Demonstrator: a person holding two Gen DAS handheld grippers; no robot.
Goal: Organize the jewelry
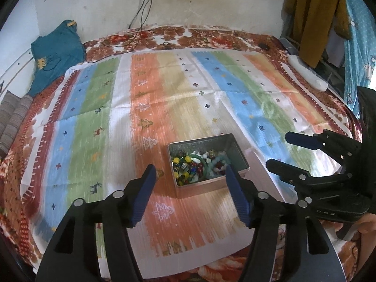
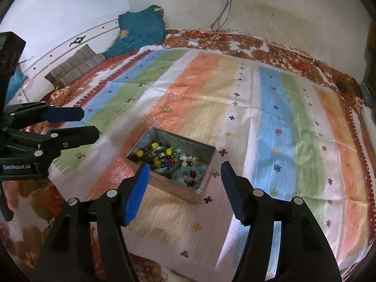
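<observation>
An open metal tin [image 1: 229,146] sits on the striped cloth, filled with a tangle of beaded jewelry [image 1: 188,166] and a green bangle [image 1: 204,163]. The tin [image 2: 199,149] and its jewelry [image 2: 164,157] also show in the right wrist view. My left gripper [image 1: 190,176] is open and empty, held just above and in front of the tin. My right gripper [image 2: 184,175] is open and empty, also just in front of the tin. Each gripper shows in the other's view: the right [image 1: 277,149] at the tin's right, the left [image 2: 90,123] at its left.
The striped cloth [image 1: 145,122] lies over a floral bedspread [image 1: 164,37]. A teal garment [image 1: 54,51] and striped cushions [image 2: 75,67] lie at the far left by the wall. Charger cables [image 1: 141,23] hang from a wall socket. A white object [image 1: 307,72] lies at the right edge.
</observation>
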